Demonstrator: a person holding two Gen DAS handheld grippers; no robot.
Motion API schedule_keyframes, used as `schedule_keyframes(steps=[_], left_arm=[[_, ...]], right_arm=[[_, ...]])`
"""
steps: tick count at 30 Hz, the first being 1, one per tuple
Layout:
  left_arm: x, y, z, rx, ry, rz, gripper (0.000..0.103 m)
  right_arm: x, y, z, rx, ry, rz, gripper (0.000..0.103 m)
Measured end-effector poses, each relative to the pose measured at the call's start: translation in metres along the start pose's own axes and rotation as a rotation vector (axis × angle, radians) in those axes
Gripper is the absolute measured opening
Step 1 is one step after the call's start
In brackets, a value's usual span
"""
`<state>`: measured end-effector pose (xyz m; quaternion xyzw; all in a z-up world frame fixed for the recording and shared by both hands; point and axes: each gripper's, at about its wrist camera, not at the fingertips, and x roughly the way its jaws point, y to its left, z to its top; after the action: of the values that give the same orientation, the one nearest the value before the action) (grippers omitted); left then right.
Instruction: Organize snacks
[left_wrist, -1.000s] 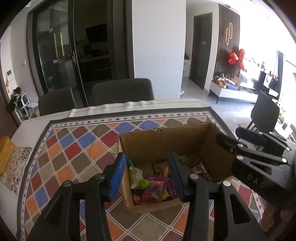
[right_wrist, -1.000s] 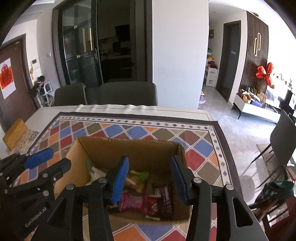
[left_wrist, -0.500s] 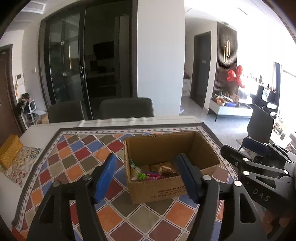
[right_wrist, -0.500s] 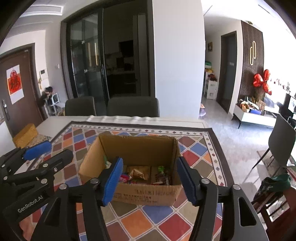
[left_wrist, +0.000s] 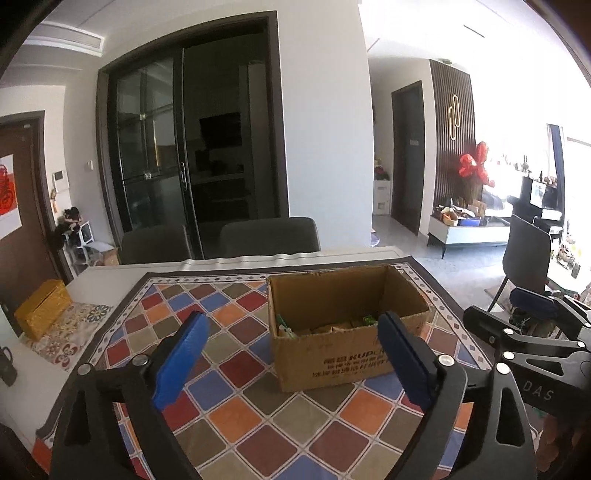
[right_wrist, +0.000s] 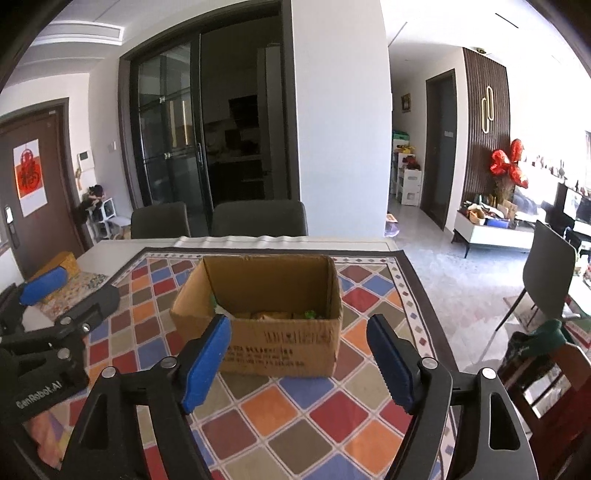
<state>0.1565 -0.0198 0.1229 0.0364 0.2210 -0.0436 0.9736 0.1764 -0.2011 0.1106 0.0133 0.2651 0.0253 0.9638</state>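
A cardboard box was set on the patterned bench. The snacks inside were mostly hidden by its walls. Left gripper and right gripper had just been opening, both spread and empty.

The table is white. A patterned mat of coloured diamonds covers most of it. An open cardboard box stands on the mat. A floral cloth bearing a yellow box lies at the left edge.
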Motion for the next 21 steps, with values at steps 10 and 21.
schedule_keyframes(steps=[10, 21], left_arm=[[-0.024, -0.004, -0.019, -0.007, 0.002, 0.005, 0.101], [-0.047, 0.003, -0.029, -0.043, 0.002, -0.003, 0.103]], right_arm=[[-0.029, -0.006, -0.024, 0.011, -0.02, -0.021, 0.083], [-0.053, 0.0, -0.037, -0.018, -0.038, -0.015, 0.086]])
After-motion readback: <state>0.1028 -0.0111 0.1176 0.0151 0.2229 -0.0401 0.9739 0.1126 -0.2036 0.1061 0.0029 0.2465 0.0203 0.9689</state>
